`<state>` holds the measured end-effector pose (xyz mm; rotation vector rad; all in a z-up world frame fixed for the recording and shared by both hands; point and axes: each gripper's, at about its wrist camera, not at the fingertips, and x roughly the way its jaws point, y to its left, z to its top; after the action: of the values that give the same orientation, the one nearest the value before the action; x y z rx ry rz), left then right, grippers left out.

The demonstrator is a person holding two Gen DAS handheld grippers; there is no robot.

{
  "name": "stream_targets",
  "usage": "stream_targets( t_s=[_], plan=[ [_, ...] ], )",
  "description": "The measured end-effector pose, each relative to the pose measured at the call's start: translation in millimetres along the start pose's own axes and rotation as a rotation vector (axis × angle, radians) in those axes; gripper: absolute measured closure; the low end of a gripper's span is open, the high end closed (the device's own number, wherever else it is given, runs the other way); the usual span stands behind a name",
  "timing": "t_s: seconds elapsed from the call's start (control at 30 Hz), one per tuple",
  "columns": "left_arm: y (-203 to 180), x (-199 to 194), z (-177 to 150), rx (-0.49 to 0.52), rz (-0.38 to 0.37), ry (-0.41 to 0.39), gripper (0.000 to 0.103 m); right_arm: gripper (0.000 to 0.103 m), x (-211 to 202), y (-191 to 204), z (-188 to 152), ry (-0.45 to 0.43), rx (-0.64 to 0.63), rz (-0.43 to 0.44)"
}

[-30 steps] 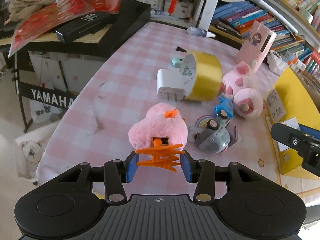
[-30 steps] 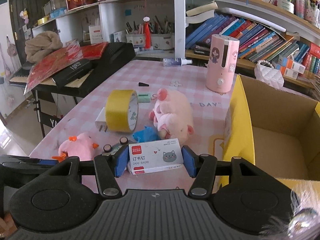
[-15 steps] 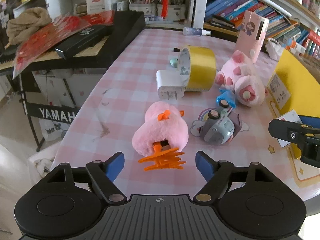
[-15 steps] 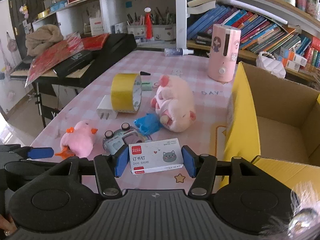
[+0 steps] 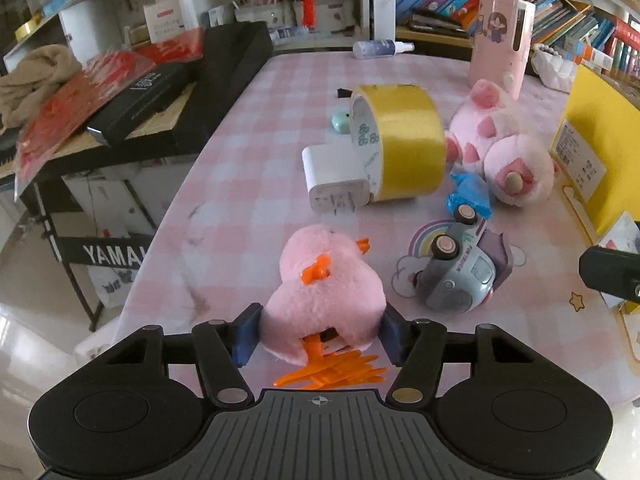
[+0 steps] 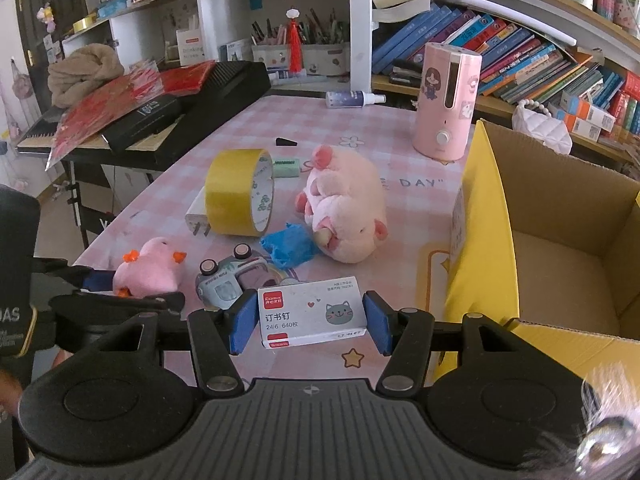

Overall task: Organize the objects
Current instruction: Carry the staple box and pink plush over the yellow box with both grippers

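- Left hand-held gripper (image 5: 320, 334): my blue pads sit against both flanks of the pink duck plush (image 5: 326, 296), closed on its soft body low near the tail. I take it by the widest part so that the fur, not the thin orange feet (image 5: 332, 370), carries the squeeze. The plush lies on the desk (image 5: 240, 184) near its front edge.
- Right hand-held gripper (image 6: 310, 322): clamped on the short ends of the staple box (image 6: 312, 316), held flat with its label up. Gripping end to end keeps the flat box from twisting, I judge. It hangs above the desk, just beside the yellow cardboard box (image 6: 480, 240).
- Yellow cardboard box: open at the top, at my right, its floor bare where it shows. I judge it the bin for the loose things, which is why both loads are held within its reach.
- Toy car (image 5: 460, 276): tipped on its side, wheels showing, just right of the duck plush.
- Blue crumpled wrapper (image 5: 470, 196): between the toy car and the pink pig plush (image 5: 500, 160).
- Yellow tape roll (image 5: 396, 144): standing on its rim, touching the white charger (image 5: 334, 182).
- Mint eraser (image 6: 286, 168): behind the tape roll.
- Pink humidifier (image 6: 446, 104): upright, far side, well apart from the clutter.
- Spray bottle (image 6: 354, 99): lying at the desk's far edge.
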<state>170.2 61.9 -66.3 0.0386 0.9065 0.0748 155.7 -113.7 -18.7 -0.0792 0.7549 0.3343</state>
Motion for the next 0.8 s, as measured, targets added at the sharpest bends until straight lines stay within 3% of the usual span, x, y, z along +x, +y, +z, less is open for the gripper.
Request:
stream_targets(
  t_s=[0.43, 0.8],
  plan=[
    [28.8, -96.1, -1.5, -0.178, -0.26, -0.123, 0.044, 0.049, -36.5, 2.2, -3.8, -0.026, 0.027, -0.003],
    [30.8, -132.1, -43.8, -0.128, -0.263, -0.127, 0.044, 0.049, -68.6, 28.0, -35.1, -0.026, 0.072, -0.026]
  ],
)
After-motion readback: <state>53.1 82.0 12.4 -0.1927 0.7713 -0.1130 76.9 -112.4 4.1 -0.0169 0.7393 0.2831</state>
